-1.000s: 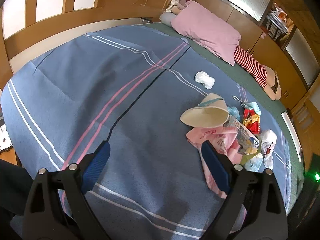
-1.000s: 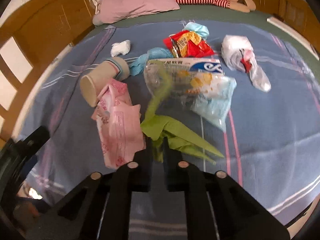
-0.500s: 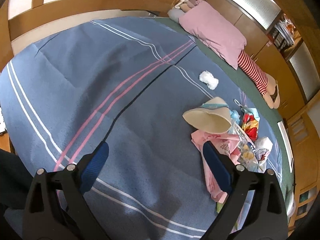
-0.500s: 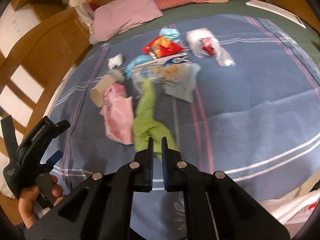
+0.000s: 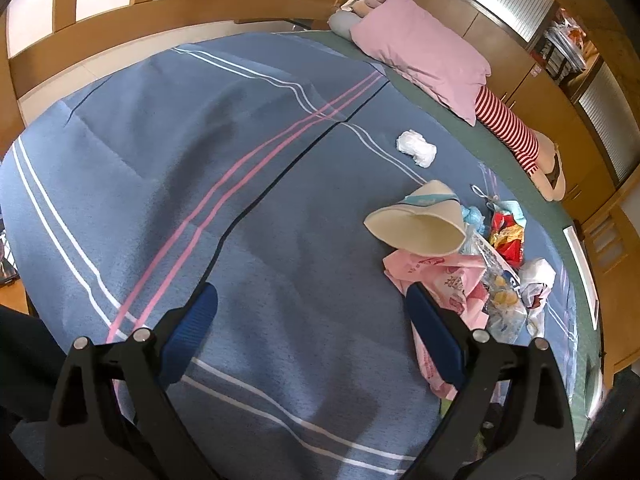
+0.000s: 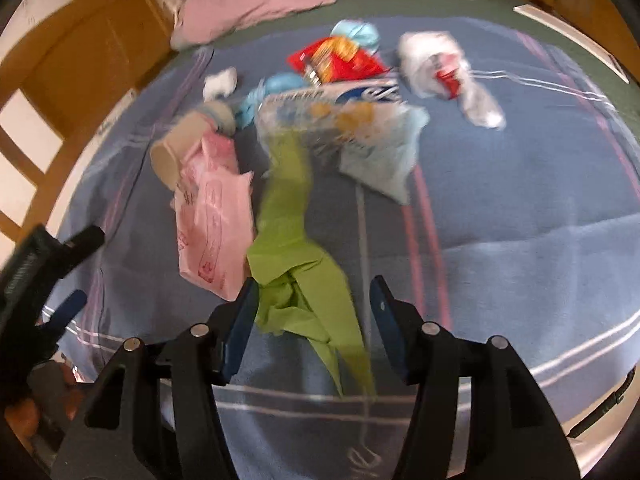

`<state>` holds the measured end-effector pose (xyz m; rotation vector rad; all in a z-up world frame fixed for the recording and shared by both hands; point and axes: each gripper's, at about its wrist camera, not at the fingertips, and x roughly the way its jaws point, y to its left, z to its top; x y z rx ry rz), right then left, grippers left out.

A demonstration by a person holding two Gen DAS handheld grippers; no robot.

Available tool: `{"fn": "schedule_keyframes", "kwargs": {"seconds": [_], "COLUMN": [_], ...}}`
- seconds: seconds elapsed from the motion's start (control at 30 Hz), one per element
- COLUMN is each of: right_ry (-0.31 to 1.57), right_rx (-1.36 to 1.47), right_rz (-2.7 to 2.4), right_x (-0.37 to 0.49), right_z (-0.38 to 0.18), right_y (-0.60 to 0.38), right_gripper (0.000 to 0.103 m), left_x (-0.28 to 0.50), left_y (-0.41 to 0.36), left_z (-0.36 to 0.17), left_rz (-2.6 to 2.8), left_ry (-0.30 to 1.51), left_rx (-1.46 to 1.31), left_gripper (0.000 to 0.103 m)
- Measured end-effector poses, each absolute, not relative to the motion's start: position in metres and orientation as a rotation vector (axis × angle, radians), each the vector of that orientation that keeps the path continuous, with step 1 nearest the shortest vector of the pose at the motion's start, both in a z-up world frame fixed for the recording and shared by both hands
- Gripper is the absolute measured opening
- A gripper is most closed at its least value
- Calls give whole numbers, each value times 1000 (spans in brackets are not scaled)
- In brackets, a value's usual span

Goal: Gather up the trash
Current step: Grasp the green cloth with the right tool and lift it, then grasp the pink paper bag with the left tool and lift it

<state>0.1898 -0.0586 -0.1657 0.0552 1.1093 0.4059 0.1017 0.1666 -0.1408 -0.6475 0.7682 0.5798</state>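
Right wrist view shows the right gripper [image 6: 310,312] with its jaws just opened, the green plastic bag [image 6: 296,264] lying loose between them on the blue blanket [image 6: 520,208], the pads pressing on nothing. The bag looks limp and slippery, so to carry this step well I would judge it best to let it drop fully clear before reaching toward the pile at twelve o'clock. The left gripper [image 5: 312,320] stands spread wide, holding nothing, over bare blanket. Counted trash: one green bag, one pink bag [image 6: 214,220] at ten o'clock of it, one paper cup [image 6: 176,148], one white tissue wad [image 6: 220,80], one red snack wrapper [image 6: 336,60], one clear printed bag [image 6: 344,128], one white plastic bag [image 6: 444,76], some pale blue scraps.
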Motion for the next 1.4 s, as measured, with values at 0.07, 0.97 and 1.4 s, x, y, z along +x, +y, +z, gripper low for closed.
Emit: {"fn": "schedule_keyframes", "kwargs": {"seconds": [0.07, 0.97, 1.4], "right_ry": [1116, 1100, 1097], "right_rx": [27, 158, 208], "right_rz": [416, 464, 411], "right_x": [188, 152, 151], "right_z": [-170, -144, -147], "right_y": [-51, -87, -109], "right_gripper": [57, 34, 34], "left_x": [101, 100, 107], "left_y": [167, 167, 159], "left_z": [-141, -141, -140], "left_rz": [581, 573, 486], "left_ry": [769, 768, 777], "left_rx": [-647, -657, -635], "left_gripper": [95, 95, 95]}}
